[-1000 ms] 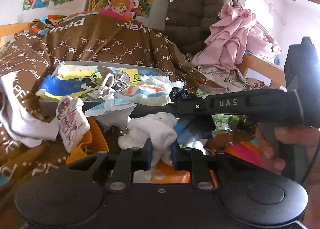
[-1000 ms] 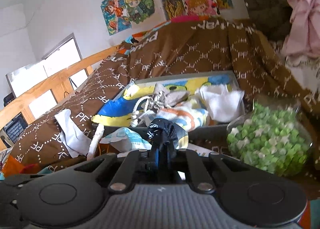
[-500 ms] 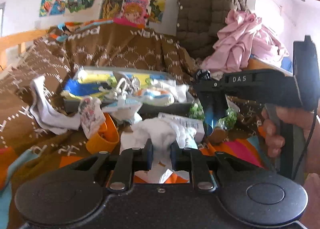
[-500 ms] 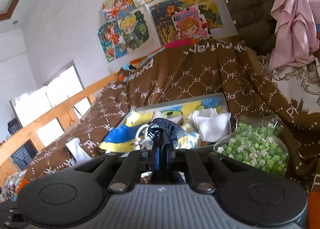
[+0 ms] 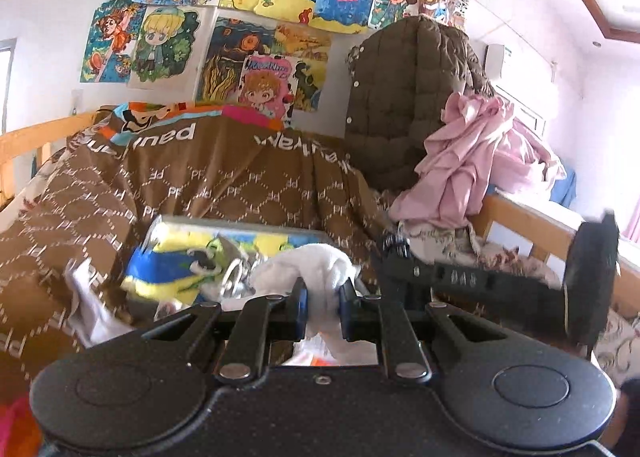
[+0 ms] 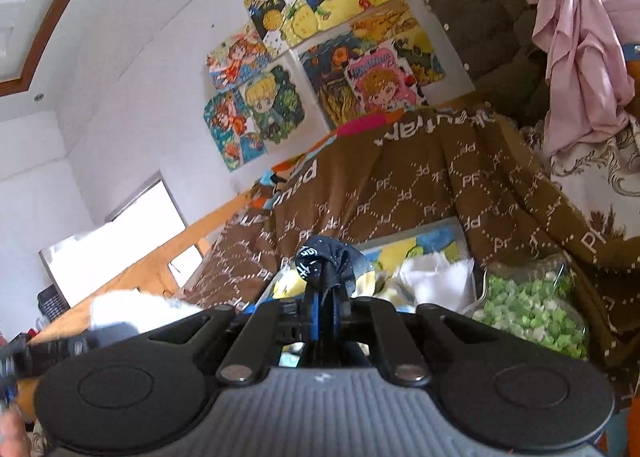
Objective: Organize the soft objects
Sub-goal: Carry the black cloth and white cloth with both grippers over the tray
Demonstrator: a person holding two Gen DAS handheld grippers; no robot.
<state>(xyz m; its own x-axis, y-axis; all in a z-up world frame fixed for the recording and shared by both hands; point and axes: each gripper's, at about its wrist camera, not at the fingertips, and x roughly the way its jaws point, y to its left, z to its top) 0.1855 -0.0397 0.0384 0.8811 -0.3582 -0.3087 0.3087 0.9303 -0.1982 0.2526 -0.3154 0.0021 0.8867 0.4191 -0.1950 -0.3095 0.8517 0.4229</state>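
Note:
My left gripper point(image 5: 323, 299) is shut on a white fluffy cloth point(image 5: 308, 265) and holds it up in the air; the cloth also shows at the left of the right wrist view point(image 6: 132, 307). My right gripper point(image 6: 326, 297) is shut on a small dark blue cloth point(image 6: 328, 261) with white print. Beyond both lies a grey tray point(image 5: 240, 223) holding a yellow and blue cartoon cloth point(image 5: 172, 261) and other soft items. The right gripper's body point(image 5: 480, 281) crosses the right of the left wrist view.
A brown patterned blanket point(image 5: 200, 177) covers the bed behind the tray. A clear bag of green and white pieces point(image 6: 532, 305) lies right of the tray. A pink garment point(image 5: 472, 165) and a brown quilted jacket point(image 5: 404, 97) hang at the right. A white cloth point(image 5: 86, 305) lies left.
Both grippers have risen and tilted upward with their cloths still held. The tray and bed have dropped lower in both views.

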